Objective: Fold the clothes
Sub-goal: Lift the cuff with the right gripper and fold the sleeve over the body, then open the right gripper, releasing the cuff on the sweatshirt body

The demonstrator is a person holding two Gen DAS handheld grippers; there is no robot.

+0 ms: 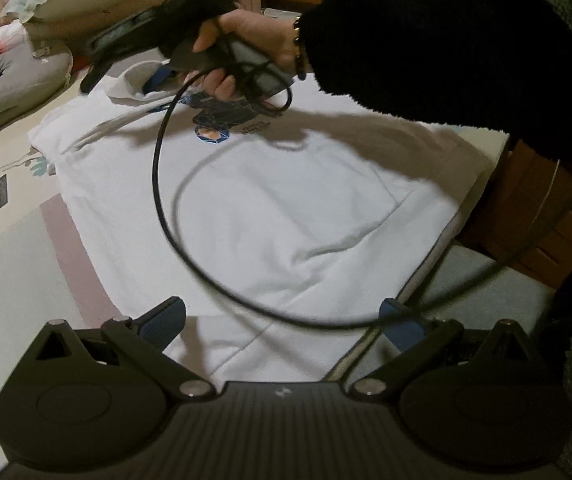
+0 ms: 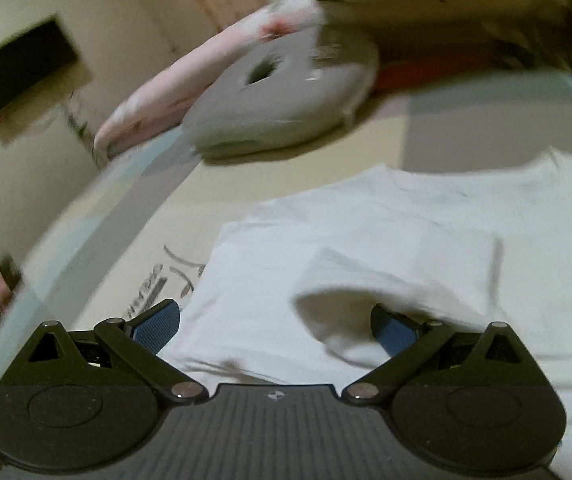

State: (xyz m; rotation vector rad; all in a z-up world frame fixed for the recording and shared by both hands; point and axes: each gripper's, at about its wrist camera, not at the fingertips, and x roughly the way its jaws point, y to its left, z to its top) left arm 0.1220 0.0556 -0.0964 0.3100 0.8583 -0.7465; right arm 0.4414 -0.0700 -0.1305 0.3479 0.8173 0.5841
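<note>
A bed with a patterned cover [image 1: 2,240] carries a grey cushion [image 2: 286,108] and pillows at its far side. A white T-shirt [image 1: 270,208] lies spread flat across the cover, printed side up. The left gripper [image 1: 282,320] sits at the shirt's near edge, fingers wide apart, holding nothing. The right gripper [image 2: 276,326], held by a hand [image 1: 242,44] in a black fleece sleeve [image 1: 446,48], hangs over the collar end, fingers likewise apart, a raised fold of cloth lying between them. A black cable [image 1: 166,184] loops above the shirt.
</note>
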